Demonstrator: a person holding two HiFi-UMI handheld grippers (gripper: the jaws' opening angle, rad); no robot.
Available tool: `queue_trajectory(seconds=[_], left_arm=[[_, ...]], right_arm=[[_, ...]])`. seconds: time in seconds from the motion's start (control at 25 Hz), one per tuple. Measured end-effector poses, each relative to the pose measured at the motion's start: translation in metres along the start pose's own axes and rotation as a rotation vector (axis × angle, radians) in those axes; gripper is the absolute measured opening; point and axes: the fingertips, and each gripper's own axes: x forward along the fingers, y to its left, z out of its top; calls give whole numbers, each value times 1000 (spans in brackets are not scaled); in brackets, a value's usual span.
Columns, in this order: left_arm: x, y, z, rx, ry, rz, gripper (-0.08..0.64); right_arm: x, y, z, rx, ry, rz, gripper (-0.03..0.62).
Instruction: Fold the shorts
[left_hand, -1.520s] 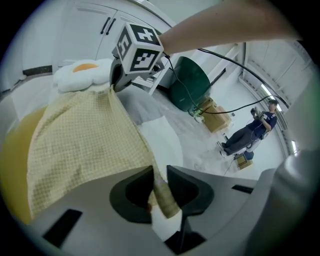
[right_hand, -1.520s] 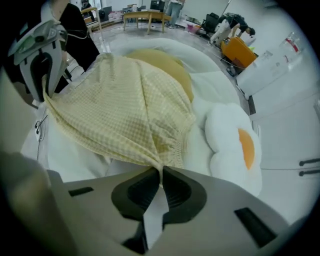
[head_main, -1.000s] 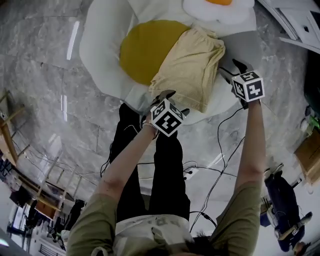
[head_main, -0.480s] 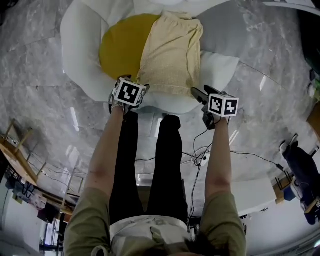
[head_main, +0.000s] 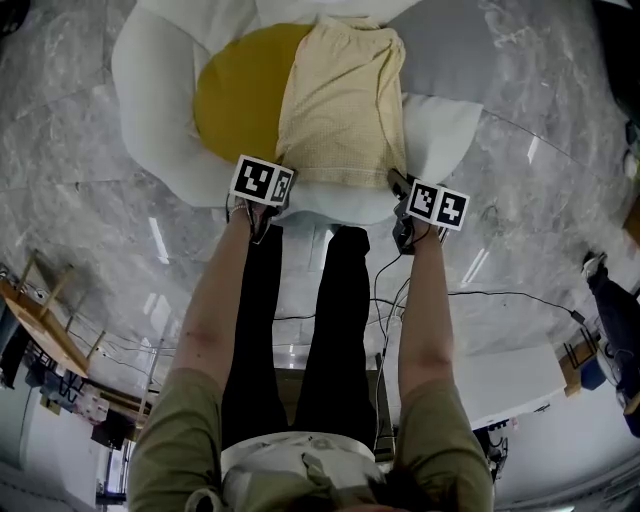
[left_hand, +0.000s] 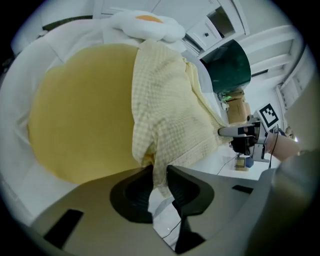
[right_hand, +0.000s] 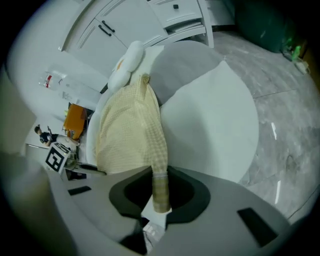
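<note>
Pale yellow checked shorts (head_main: 342, 100) lie flat on a big fried-egg cushion (head_main: 150, 90), partly over its yellow yolk (head_main: 235, 95). My left gripper (head_main: 276, 170) is at the shorts' near left corner. In the left gripper view its jaws have just been closing and now pinch that corner of the shorts (left_hand: 170, 115) at the left gripper (left_hand: 160, 177). My right gripper (head_main: 398, 182) is at the near right corner. Its jaws have just been closing too, and the right gripper (right_hand: 160, 192) clamps a ribbed edge strip of the shorts (right_hand: 127, 130).
The cushion rests on a grey marble floor (head_main: 80, 220). The person's black-trousered legs (head_main: 335, 330) and cables (head_main: 400, 300) lie just below the cushion. A small egg pillow (left_hand: 147, 22), a dark green bin (left_hand: 227, 65) and white cabinets (right_hand: 125, 20) stand beyond.
Both grippers came in to the shorts' near edge, the left at the left corner and the right, rolled over, at the right corner. Both have gone from open to shut on the cloth.
</note>
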Motion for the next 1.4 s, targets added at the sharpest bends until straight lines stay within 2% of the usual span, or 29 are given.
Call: queue_trajectory(seconds=[0.04,0.12,0.24,0.32,0.36,0.44,0.56,0.64,0.76,0.84,0.92,1.0,1.12,1.2,1.28,1.4], left_arm=[[-1,-1,1,-10,-13,-15,83],[-5,-4,3,-19,-33,-51,46],[-18,-12,2,-43,-85,-141,40],[-38,-18,4,-86,-151,-224,38],[-50,-21,5,-107,-188,-260,37],[-79,-31,8,-124,-251,-305,37],[-125,-48,6,-86,-300,-301,37],[-154,-60,-1,-59,-311,-286,37],[-199,-78,-10,-80,-345,-325,37],[-236,-89,2,-145,-411,-423,37],[-277,-97,36,-182,-487,-516,37],[-315,-101,83,-134,-553,-537,37],[-368,-108,143,-4,-614,-506,37],[-402,-119,169,61,-649,-491,37],[-429,-130,180,133,-650,-453,37],[-441,-127,166,218,-608,-379,37]], right_arm=[[-2,5,-1,23,-2,43,61],[-8,15,-2,88,-19,148,43],[-24,28,1,237,-72,329,40],[-39,36,7,310,-120,421,38],[-49,40,10,308,-137,442,38],[-68,51,14,224,-143,442,38],[-104,81,17,33,-114,427,37],[-131,101,14,-26,-89,443,37],[-171,125,10,33,-86,512,37],[-201,145,31,131,-148,606,37],[-230,165,68,179,-227,686,37],[-255,185,110,135,-288,718,37],[-290,219,166,21,-355,725,37],[-314,240,195,-31,-389,743,37],[-334,256,213,-59,-407,770,37],[-334,270,211,-73,-390,792,37]])
